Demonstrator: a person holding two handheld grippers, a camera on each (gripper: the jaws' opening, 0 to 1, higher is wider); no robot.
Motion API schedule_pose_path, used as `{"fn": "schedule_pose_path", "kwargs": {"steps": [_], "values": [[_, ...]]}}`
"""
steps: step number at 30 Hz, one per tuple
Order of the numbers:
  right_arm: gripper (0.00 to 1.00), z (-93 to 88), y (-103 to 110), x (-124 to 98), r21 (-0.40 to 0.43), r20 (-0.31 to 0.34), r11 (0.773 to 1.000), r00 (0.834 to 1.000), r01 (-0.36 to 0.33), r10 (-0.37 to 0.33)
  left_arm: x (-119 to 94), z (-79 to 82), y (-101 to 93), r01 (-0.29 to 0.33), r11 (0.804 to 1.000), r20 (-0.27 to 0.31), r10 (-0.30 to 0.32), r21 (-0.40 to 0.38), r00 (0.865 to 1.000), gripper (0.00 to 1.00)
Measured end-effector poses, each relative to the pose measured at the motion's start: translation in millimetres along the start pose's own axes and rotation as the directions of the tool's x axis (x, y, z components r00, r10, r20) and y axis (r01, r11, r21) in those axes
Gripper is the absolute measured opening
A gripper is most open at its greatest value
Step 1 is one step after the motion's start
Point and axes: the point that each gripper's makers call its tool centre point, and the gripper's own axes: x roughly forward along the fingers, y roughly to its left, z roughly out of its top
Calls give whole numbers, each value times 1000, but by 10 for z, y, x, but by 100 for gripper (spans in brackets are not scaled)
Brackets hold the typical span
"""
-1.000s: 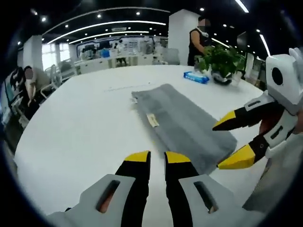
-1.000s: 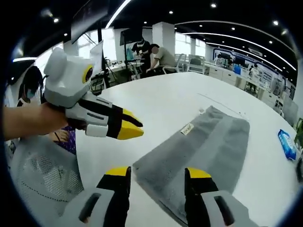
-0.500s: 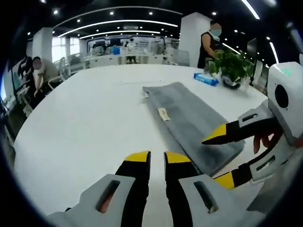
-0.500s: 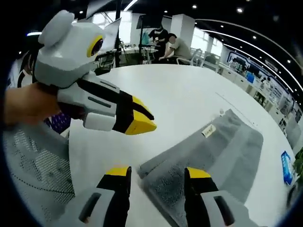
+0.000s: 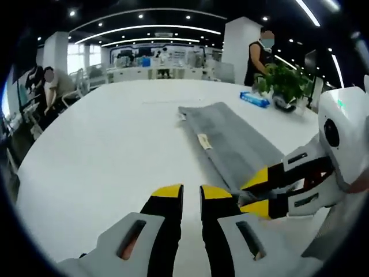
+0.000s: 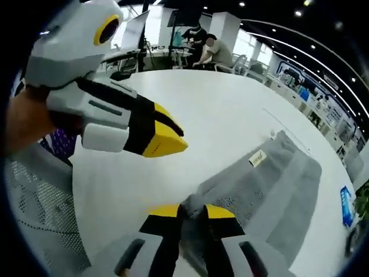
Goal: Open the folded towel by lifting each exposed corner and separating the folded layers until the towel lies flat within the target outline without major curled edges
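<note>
Open-plan office, dark ceiling with strip lights (image 5: pixel 144 27) across the top; white pillar (image 5: pixel 237 41) upper right; desks (image 5: pixel 150 72) upper centre; bright window (image 5: pixel 75 56) upper left.

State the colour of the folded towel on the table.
Grey; the towel shows best in the left gripper view.

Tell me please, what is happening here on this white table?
A person holds two grippers over a folded grey towel on the white table. The right gripper is shut on the towel's near corner, ready to lift it. The left gripper is shut and hovers beside it, holding nothing. The towel is not yet unfolded.
</note>
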Motion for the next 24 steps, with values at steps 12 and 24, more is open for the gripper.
{"fn": "schedule_pose_path", "kwargs": {"steps": [12, 24], "values": [[5, 27, -178, -277, 147, 59, 989, 998, -2, -7, 105, -121, -394, 135, 985, -53, -130, 108, 990, 11], [4, -67, -554, -567, 294, 130, 954, 987, 55, -97, 362, -357, -880, 238, 942, -118, -215, 236, 969, 11]]}}
